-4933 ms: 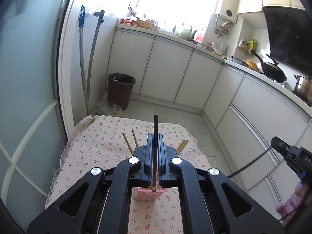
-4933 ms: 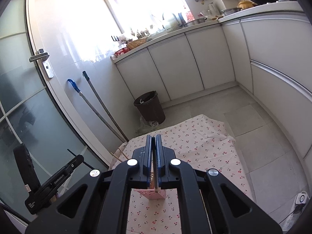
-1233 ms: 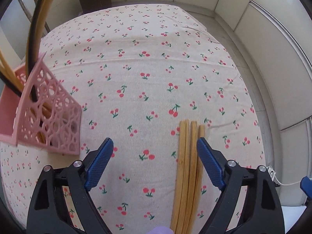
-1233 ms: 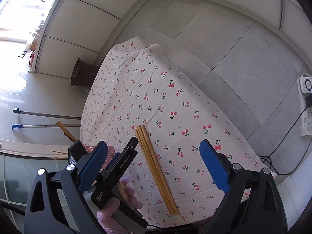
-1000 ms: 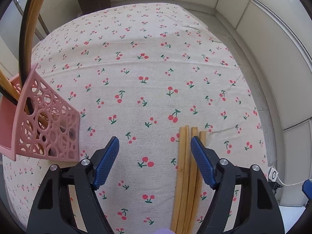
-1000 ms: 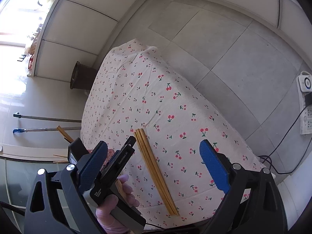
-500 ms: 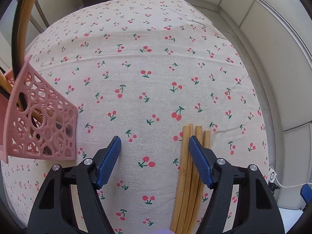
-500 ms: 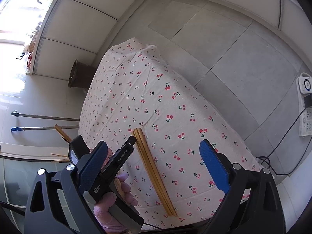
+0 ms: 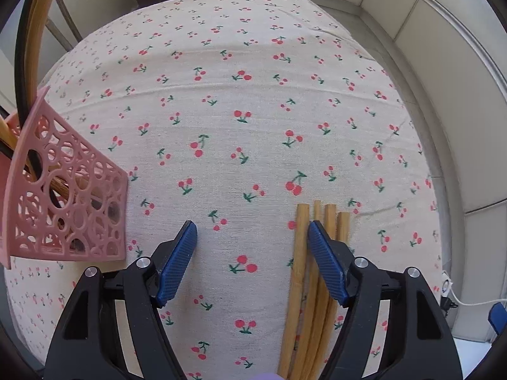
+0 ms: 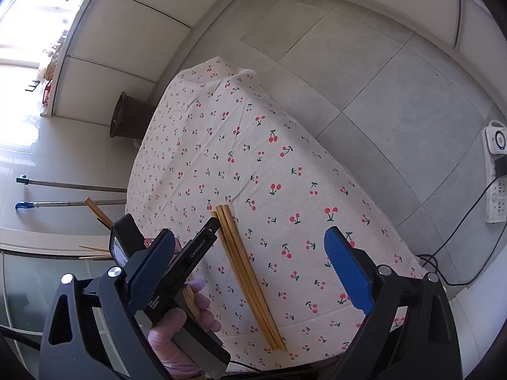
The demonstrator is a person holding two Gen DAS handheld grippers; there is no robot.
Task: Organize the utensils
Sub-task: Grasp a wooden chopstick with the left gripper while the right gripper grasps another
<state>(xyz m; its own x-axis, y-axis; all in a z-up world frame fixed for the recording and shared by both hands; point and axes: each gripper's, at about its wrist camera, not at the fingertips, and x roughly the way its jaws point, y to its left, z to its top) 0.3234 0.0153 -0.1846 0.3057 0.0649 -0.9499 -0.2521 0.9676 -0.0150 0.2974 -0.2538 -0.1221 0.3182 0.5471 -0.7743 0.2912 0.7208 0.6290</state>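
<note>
Surface: cherry-print cream tablecloth [image 9: 253, 101], bare wooden chopsticks [image 9: 317, 285] lying bundled.
Room: grey tiled floor [image 10: 380, 95], white cabinets [image 10: 126, 31].
Left gripper [image 9: 252, 232]: gaping wide.
Right gripper [image 10: 250, 243]: wide, empty.

My left wrist camera looks down close over the cherry tablecloth [image 9: 253, 110], chopsticks [image 9: 304, 285] lower right, while my right one views both from higher, chopsticks [image 10: 247, 272] lower centre.

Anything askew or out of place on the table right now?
Only the wooden chopsticks: a loose bundle lying flat on the cherry tablecloth, not in the pink holder. The left gripper is open beside them. Nothing spilled or damaged.
</note>
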